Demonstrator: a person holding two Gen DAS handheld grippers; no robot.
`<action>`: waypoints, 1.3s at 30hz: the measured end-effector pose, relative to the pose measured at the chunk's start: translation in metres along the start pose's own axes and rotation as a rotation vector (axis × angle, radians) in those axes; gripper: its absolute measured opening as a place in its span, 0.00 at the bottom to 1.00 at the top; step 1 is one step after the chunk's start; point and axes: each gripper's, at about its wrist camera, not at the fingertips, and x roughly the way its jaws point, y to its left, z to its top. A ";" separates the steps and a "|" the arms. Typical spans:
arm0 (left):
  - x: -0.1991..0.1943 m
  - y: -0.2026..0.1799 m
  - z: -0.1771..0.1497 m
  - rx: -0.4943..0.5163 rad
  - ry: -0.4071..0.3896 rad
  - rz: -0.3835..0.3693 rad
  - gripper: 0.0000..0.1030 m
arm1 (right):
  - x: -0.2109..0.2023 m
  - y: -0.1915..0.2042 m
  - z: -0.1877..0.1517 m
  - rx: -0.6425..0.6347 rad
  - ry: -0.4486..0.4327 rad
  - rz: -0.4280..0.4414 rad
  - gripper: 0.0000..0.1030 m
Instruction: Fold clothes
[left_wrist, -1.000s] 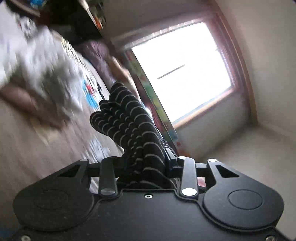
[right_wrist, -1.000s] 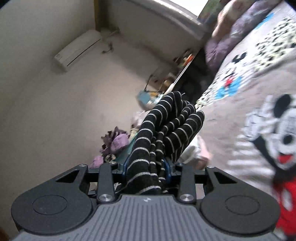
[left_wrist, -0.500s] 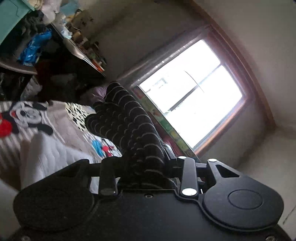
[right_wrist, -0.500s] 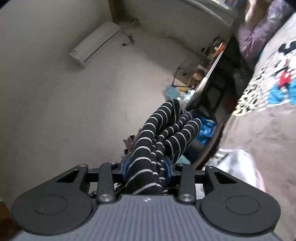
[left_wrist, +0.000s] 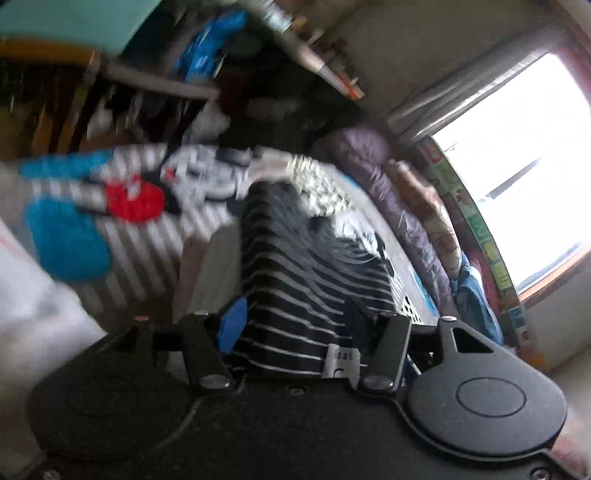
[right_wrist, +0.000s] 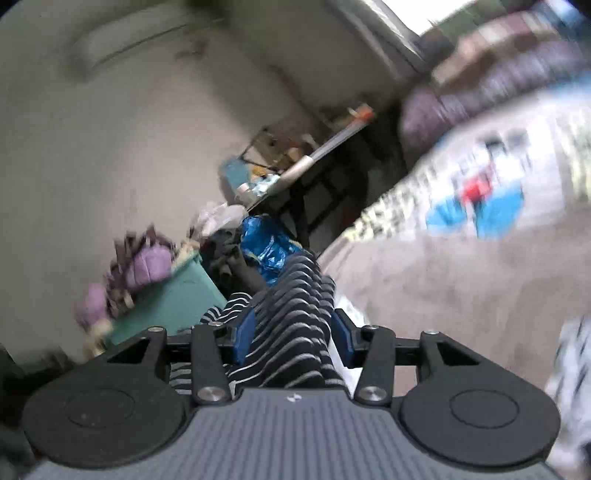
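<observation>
Count: one striped garment on the bed; two tongs, left tongs and right tongs; one window beyond bed.

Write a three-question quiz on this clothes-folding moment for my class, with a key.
1. True or false: the left tool has striped fabric between its fingers.
2. What pattern does the garment in the right tool carry? A) black with white stripes B) red dots C) plain green
3. Fill in: the bedspread under the garment shows a cartoon ____.

Key: 1 true. 2 A. 3 mouse.
</observation>
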 end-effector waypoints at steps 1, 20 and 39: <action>-0.004 -0.009 0.002 0.050 -0.019 -0.003 0.55 | 0.002 0.011 0.004 -0.074 -0.001 -0.003 0.46; 0.128 -0.006 0.006 0.217 0.062 0.251 0.58 | 0.099 0.030 0.035 -0.130 0.177 0.039 0.39; -0.042 -0.037 -0.021 0.228 -0.033 0.175 1.00 | -0.051 0.062 0.034 0.078 0.235 -0.084 1.00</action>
